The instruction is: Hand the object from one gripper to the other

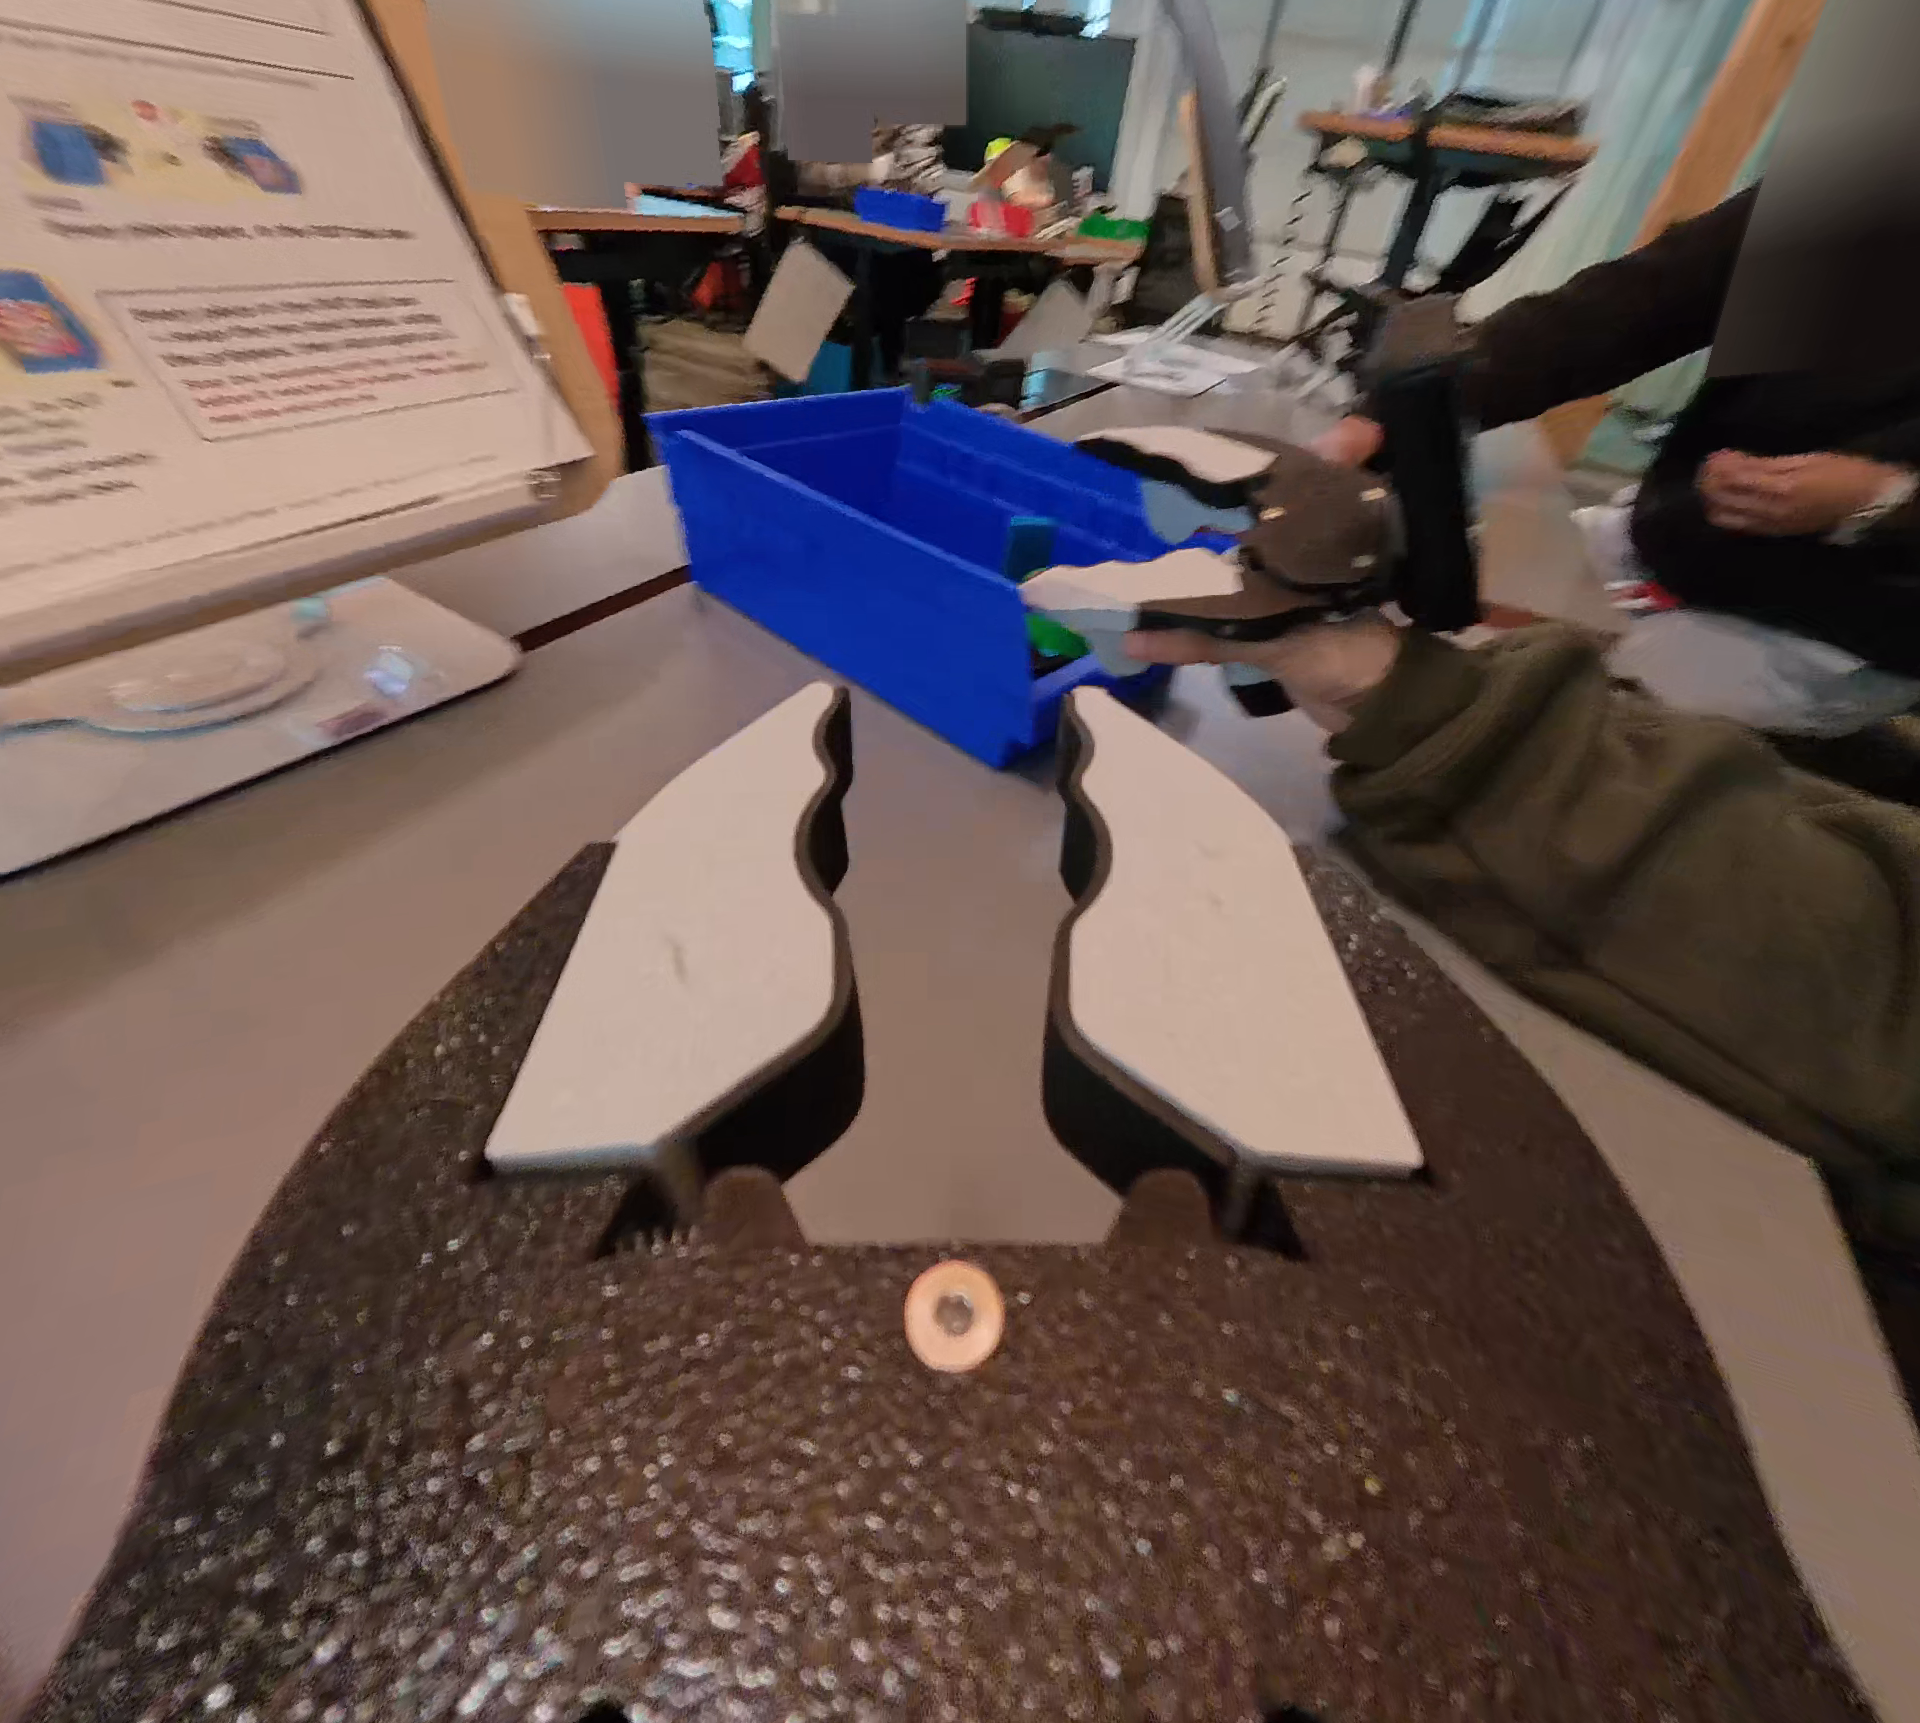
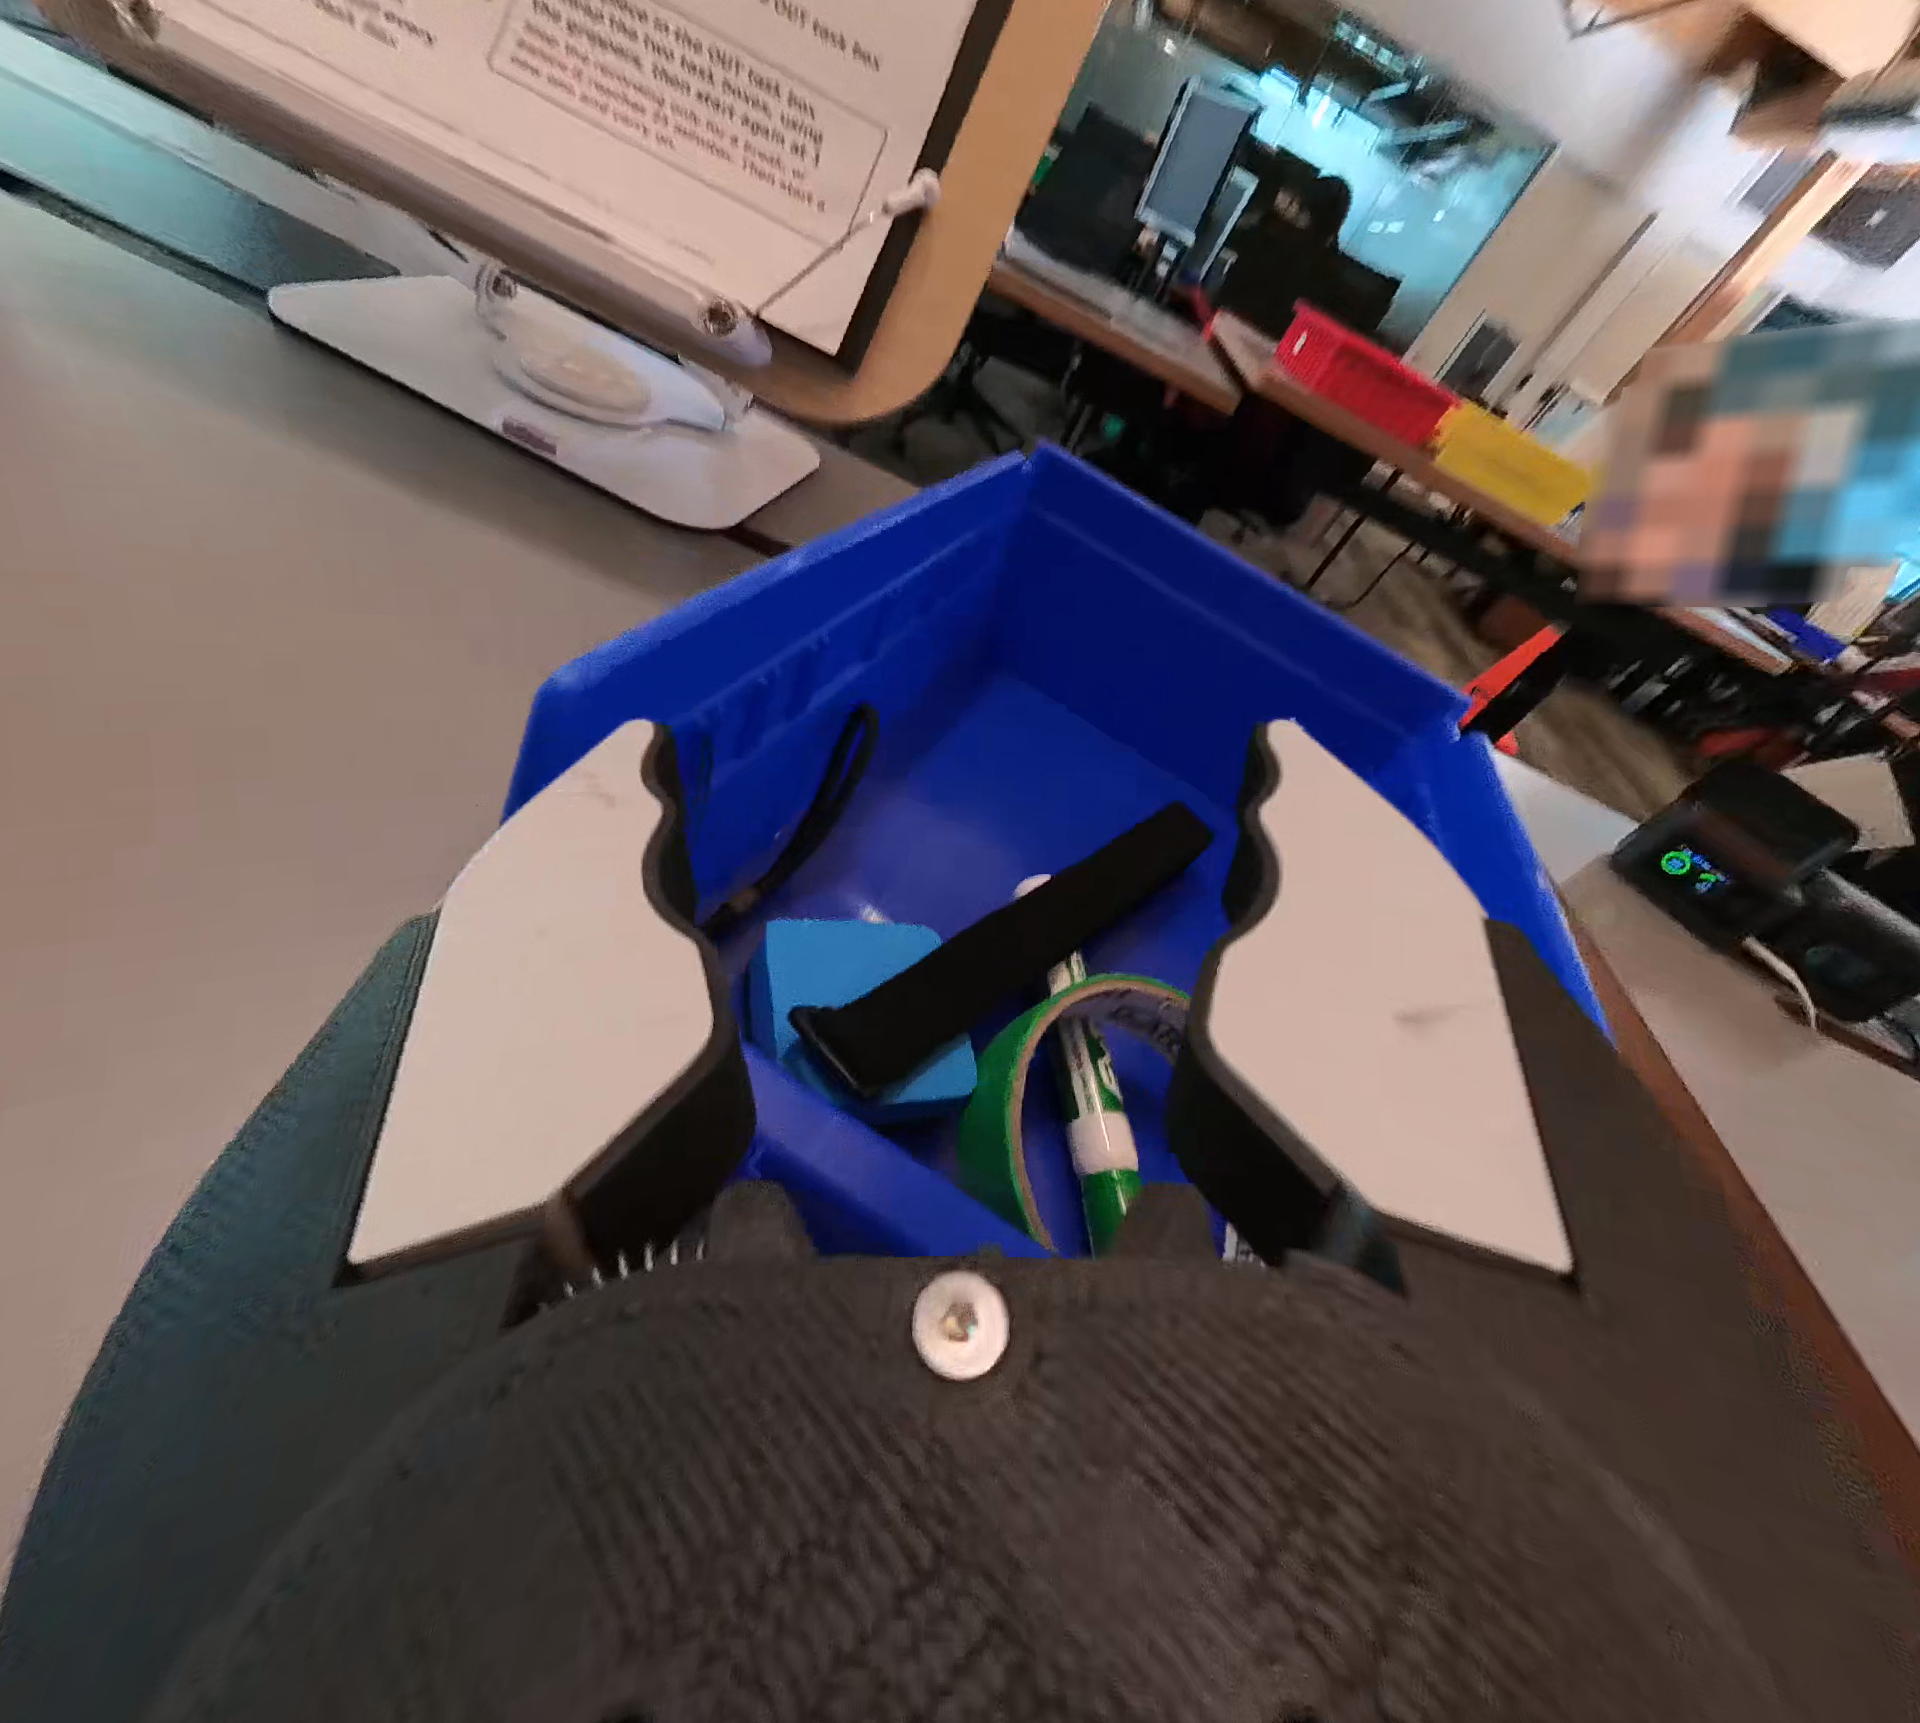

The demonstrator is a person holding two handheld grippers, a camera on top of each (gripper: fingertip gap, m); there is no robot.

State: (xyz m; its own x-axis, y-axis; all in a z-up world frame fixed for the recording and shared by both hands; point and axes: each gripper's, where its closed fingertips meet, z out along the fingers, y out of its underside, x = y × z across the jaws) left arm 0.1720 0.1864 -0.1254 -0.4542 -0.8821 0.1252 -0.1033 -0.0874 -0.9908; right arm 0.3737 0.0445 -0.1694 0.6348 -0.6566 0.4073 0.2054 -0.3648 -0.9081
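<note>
A blue bin (image 2: 1091,593) stands on the grey table and holds a blue foam block (image 2: 831,977), a black strap (image 2: 997,956), a green tape roll (image 2: 997,1112), a green marker (image 2: 1091,1112) and a thin black cord (image 2: 821,800). My right gripper (image 2: 961,759) is open and empty, its jaws spread over the bin's near end above these objects. In the left wrist view, the right gripper (image 1: 1081,520) hangs over the bin (image 1: 852,572). My left gripper (image 1: 951,707) is open and empty, low over the table just short of the bin.
An instruction board on a white stand (image 1: 208,219) sits at the table's left; it also shows in the right wrist view (image 2: 540,11). A person's green sleeve (image 1: 1621,852) lies across the right. A small device with a lit screen (image 2: 1704,873) sits right of the bin. Cluttered desks stand behind.
</note>
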